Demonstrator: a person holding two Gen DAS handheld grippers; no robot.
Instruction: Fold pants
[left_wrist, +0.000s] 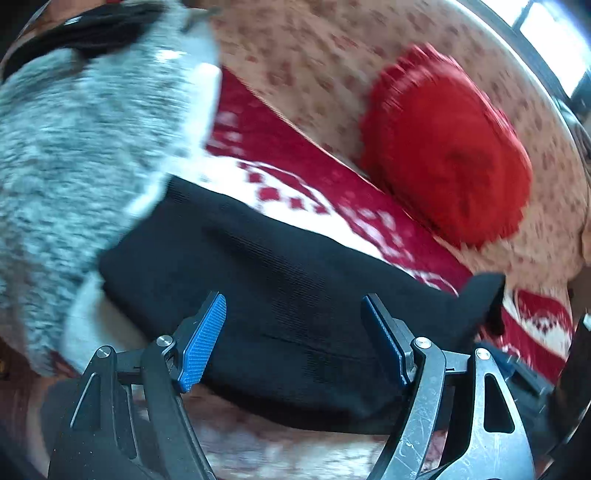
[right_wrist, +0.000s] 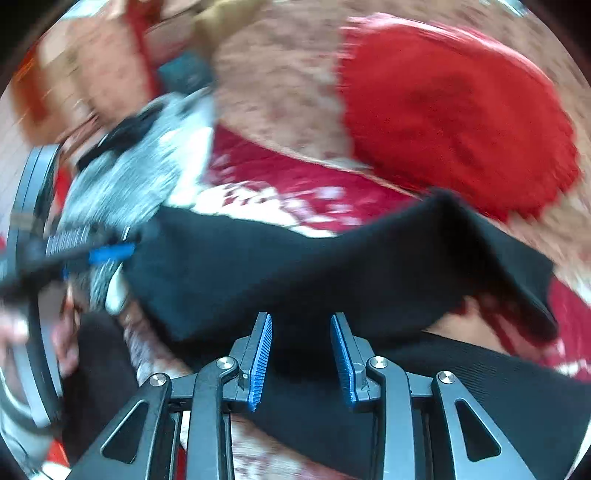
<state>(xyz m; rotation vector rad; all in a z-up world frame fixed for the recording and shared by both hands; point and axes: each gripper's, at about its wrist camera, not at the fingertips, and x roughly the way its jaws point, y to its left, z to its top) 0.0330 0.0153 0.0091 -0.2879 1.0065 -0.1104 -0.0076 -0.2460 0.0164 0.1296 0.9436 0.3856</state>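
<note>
The black pants (left_wrist: 280, 295) lie folded on a red and white patterned blanket (left_wrist: 295, 192). In the left wrist view my left gripper (left_wrist: 293, 332) is open, its blue pads (left_wrist: 203, 343) standing wide apart just over the near edge of the pants. In the right wrist view the pants (right_wrist: 295, 266) have one corner raised at the upper right. My right gripper (right_wrist: 301, 350) is open over the near part of the black cloth, its blue pads (right_wrist: 260, 358) apart and holding nothing. The left gripper (right_wrist: 92, 251) also shows blurred at the left of that view.
A round red cushion (left_wrist: 447, 144) lies on the flowered beige cover (left_wrist: 314, 55) behind the pants; it also shows in the right wrist view (right_wrist: 454, 110). A grey fluffy garment (left_wrist: 85, 129) lies to the left, touching the pants. A window (left_wrist: 554, 33) is at far right.
</note>
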